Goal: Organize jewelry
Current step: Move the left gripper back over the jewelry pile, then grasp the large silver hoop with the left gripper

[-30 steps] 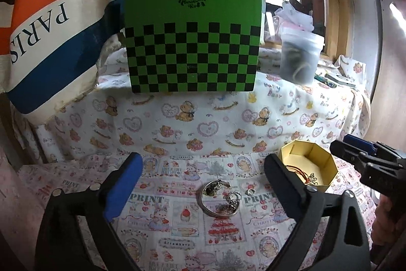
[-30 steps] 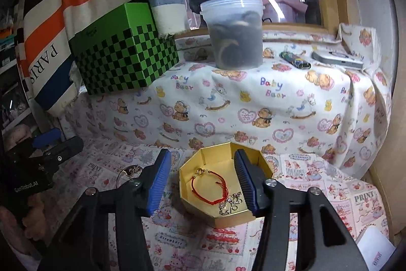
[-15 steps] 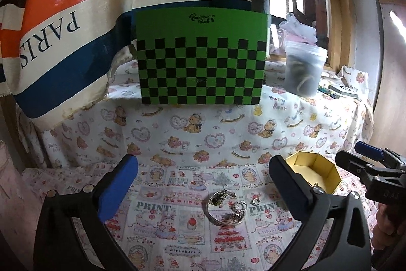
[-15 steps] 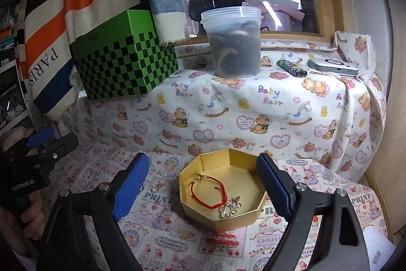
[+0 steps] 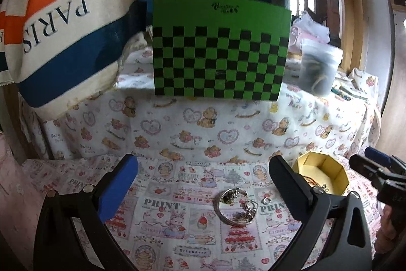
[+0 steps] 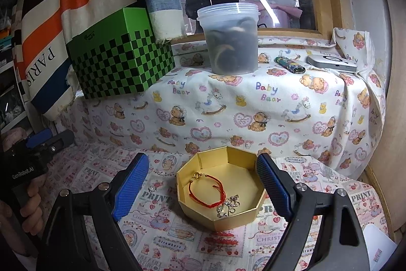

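Change since a second ago: both grippers have drawn back and up; the right jaws, then narrow over the box, are now spread wide.
Left gripper: jaws spread wide, holding nothing, hovering above the loose jewelry.
Right gripper: jaws spread wide and empty, framing the gold box from above without touching it.
Gold box: octagonal, open, sitting on the patterned cloth that covers the bench; inside lie a red cord bracelet and a silver chain piece.
Loose jewelry: a silver bangle tangled with charms and small hoops, plus a small ring just beside it, all on the cloth near the box.
Risk, tangle: lifting the bangle probably drags the linked charms along, and they may drop off midway.
Risk, small ring: it is thin and flat against soft cloth; jaws closing on it may pinch fabric instead or flick it away.
Risk, box: it looks light; a jaw clipping its rim could tip it and spill what is already stored.
Risk, crowding: both grippers work close together near the box and could bump.
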